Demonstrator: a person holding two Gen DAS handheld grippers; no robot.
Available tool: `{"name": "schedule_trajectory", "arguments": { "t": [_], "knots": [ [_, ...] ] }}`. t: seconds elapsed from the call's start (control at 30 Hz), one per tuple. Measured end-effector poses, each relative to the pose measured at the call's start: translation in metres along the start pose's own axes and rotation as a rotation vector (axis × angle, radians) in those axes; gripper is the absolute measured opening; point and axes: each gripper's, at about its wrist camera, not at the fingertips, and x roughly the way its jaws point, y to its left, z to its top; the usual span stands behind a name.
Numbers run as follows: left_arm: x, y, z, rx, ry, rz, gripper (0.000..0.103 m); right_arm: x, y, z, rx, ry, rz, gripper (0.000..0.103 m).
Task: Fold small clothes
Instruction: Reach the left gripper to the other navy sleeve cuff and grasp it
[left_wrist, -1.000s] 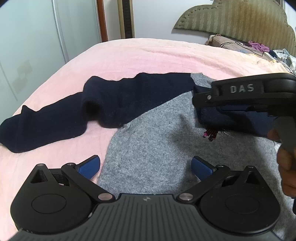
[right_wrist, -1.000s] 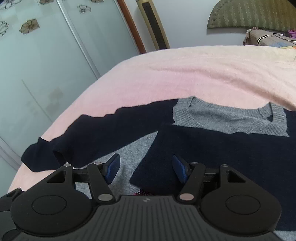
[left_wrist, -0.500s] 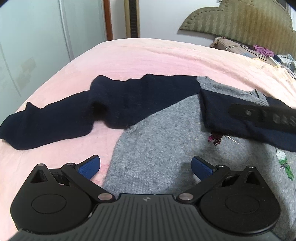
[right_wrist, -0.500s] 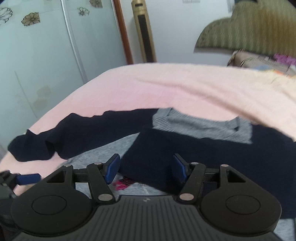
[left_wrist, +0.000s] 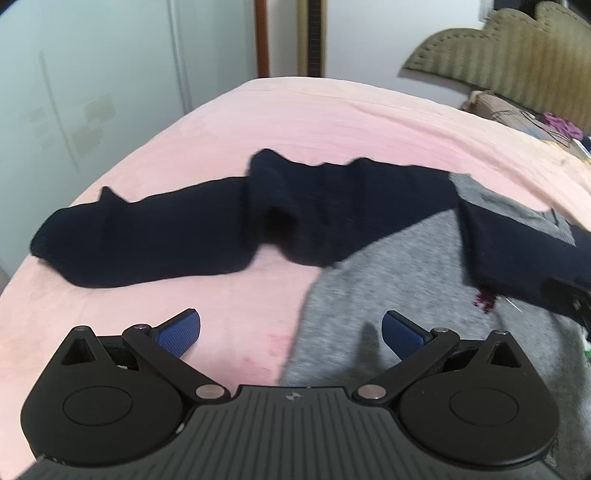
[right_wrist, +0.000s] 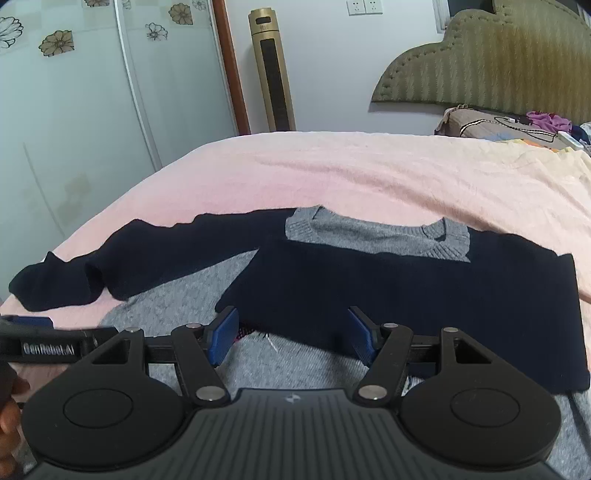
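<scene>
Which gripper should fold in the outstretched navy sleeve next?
Probably left. The left gripper is open, empty and faces the outstretched sleeve; the right gripper hovers over the already-folded sleeve.

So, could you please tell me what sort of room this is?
Most likely a bedroom: a bed with a pink sheet, a padded headboard, and wardrobe doors with flower decals.

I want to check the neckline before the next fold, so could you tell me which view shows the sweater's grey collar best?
The right wrist view: the grey collar shows whole and sharp above the folded navy sleeve. The left wrist view catches only a blurred sliver.
</scene>
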Motion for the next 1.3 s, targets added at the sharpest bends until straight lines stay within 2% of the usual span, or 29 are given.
{"name": "schedule_trajectory", "arguments": {
  "t": [0.17,0.37,0.5,0.9,1.03,1.1,1.13,1.17,1.2,1.27,1.3],
  "knots": [
    [0.001,0.038,0.009,-0.125,0.009,0.045,0.103,-0.004,0.000,-0.006,0.006,-0.002,0.016,0.064],
    [0.000,0.093,0.020,-0.275,0.010,0.179,0.103,-0.003,0.000,-0.008,0.018,0.004,0.024,0.064],
    [-0.004,0.122,0.023,-0.341,0.006,0.216,0.103,-0.002,0.000,-0.009,0.022,0.006,0.032,0.064],
    [-0.019,0.145,0.024,-0.299,-0.012,0.326,0.103,-0.001,0.001,-0.009,0.032,0.004,0.054,0.064],
    [-0.027,0.157,0.028,-0.234,-0.042,0.422,0.103,-0.002,0.001,-0.009,0.037,0.001,0.060,0.064],
    [-0.034,0.172,0.031,-0.238,-0.066,0.481,0.103,-0.003,0.000,-0.010,0.039,-0.001,0.061,0.064],
    [-0.037,0.182,0.032,-0.260,-0.071,0.483,0.103,-0.003,-0.001,-0.010,0.041,-0.002,0.061,0.065],
    [-0.039,0.195,0.032,-0.302,-0.067,0.445,0.103,-0.004,-0.002,-0.010,0.045,-0.003,0.061,0.065],
    [-0.040,0.208,0.032,-0.355,-0.054,0.386,0.103,-0.004,-0.003,-0.010,0.048,-0.003,0.062,0.065],
    [-0.037,0.235,0.027,-0.501,-0.014,0.212,0.103,-0.003,-0.003,-0.011,0.053,0.000,0.062,0.065],
    [-0.034,0.243,0.024,-0.551,-0.003,0.149,0.103,-0.003,-0.003,-0.011,0.053,0.001,0.063,0.065]
  ]
}}
